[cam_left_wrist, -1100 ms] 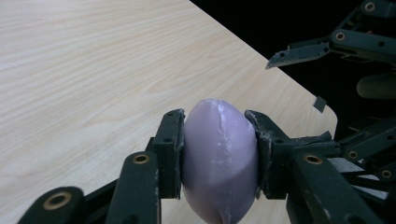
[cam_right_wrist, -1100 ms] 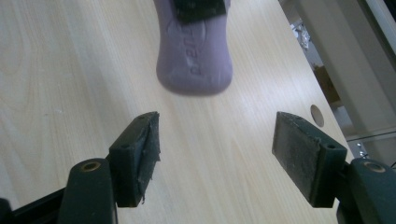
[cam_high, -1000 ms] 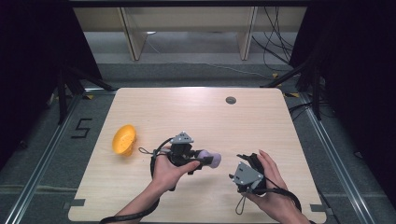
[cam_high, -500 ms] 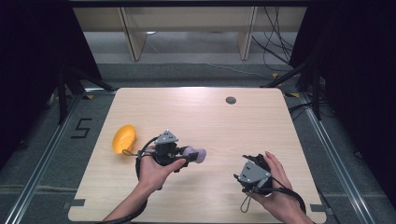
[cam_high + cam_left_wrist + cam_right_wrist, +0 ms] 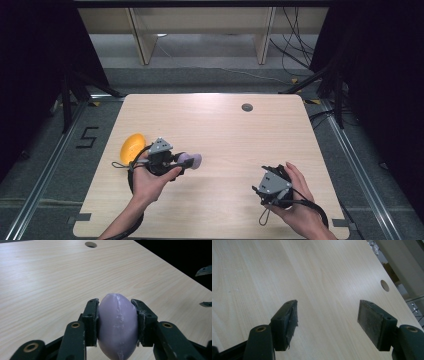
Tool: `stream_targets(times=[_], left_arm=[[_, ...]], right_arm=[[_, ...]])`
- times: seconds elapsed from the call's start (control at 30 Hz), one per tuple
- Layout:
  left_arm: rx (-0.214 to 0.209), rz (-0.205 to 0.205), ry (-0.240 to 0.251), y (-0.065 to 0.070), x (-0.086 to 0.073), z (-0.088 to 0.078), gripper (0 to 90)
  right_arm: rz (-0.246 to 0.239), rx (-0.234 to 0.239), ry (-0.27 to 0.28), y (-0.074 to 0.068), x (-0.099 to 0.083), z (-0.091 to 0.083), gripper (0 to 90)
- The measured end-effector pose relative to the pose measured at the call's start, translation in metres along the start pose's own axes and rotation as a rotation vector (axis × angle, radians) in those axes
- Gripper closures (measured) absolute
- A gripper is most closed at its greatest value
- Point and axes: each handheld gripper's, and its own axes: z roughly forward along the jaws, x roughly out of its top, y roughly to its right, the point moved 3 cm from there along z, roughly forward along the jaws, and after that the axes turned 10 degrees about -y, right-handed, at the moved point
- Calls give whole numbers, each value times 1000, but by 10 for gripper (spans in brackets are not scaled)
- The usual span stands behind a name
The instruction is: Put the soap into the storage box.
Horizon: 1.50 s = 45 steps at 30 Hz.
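A smooth lilac egg-shaped object (image 5: 117,325) sits squeezed between both black pads of my left gripper (image 5: 117,322). From above, that object (image 5: 192,160) sticks out to the right of my left gripper (image 5: 186,161), held above the table's left half. An orange bowl-like object (image 5: 132,146) lies on the table just left of that hand. My right gripper (image 5: 260,192) is at the front right of the table. In the right gripper view my right gripper (image 5: 327,315) stands wide open, with bare wood between its pads.
The pale wooden table (image 5: 225,130) has a round cable hole (image 5: 247,107) near its far edge, also visible as the hole (image 5: 91,244) and the hole (image 5: 384,285). Dark floor, rails and wooden shelf legs (image 5: 142,40) surround the table.
My left gripper has carried the lilac object leftward, toward the orange object. My right gripper has shifted slightly right and toward the front edge, staying open.
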Motion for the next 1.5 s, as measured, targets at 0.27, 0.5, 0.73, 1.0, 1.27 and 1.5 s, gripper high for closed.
stream_targets(times=[0.27,0.5,0.73,1.0,1.27,1.5], left_arm=[[52,-21,5,-17,-3,-8,588],[97,-54,22,-33,-6,-20,588],[153,-93,43,-51,-7,-34,588],[236,-140,79,-71,-8,-50,587],[322,-159,88,-88,-9,-63,588],[415,-192,95,-108,-13,-67,587]], right_arm=[[24,0,-9,0,-2,1,331],[13,1,-10,2,-2,2,331],[22,-1,-12,2,-3,3,334],[24,-2,-16,3,-4,4,338],[40,-1,-25,2,-5,5,340],[30,7,-25,3,-5,6,341]])
